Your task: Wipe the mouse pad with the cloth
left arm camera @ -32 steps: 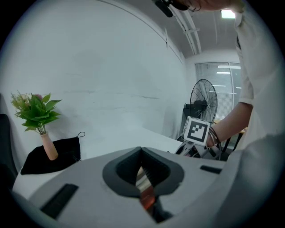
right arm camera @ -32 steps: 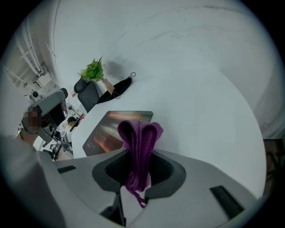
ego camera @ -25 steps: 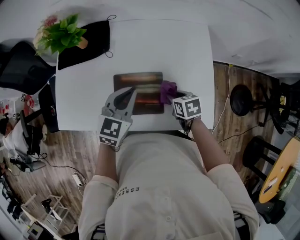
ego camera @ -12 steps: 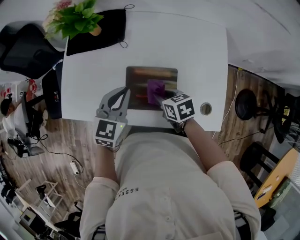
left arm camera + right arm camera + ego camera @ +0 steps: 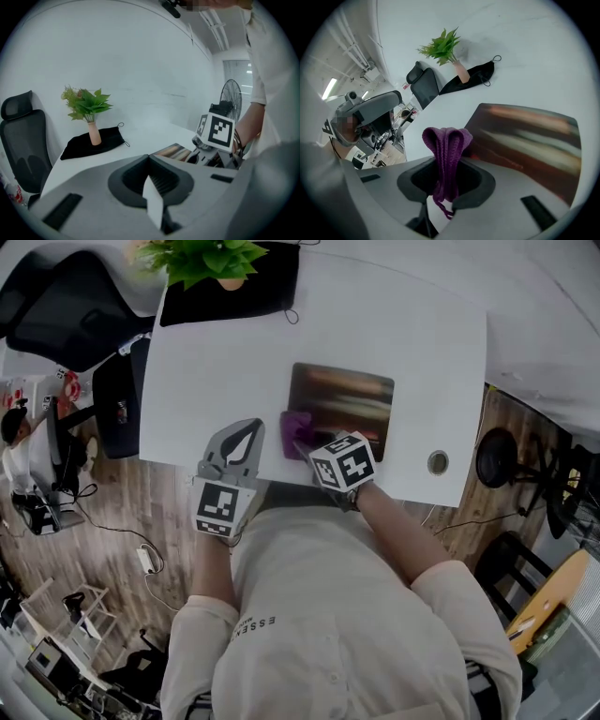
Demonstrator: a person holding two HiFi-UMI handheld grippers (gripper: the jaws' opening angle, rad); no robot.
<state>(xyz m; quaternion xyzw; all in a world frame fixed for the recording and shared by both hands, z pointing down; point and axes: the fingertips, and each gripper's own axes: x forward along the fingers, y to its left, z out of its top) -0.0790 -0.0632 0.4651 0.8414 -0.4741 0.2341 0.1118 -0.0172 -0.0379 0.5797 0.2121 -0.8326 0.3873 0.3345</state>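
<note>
Right tongs [image 5: 443, 187] clamped on purple cloth [image 5: 446, 140] (at mouse pad [image 5: 525, 136] edge), left tongs [image 5: 152, 197] closed, empty

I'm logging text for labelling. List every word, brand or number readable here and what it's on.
"ESSEN": on the person's shirt; the rest of the word and the smaller line beneath are too small to read.
Square markers on the cubes: patterns only, no characters.
Mouse pad: blurred print, nothing readable.

An office: swivel chair [image 5: 56, 310], white desk [image 5: 225, 371], mouse pad [image 5: 342, 404].
</note>
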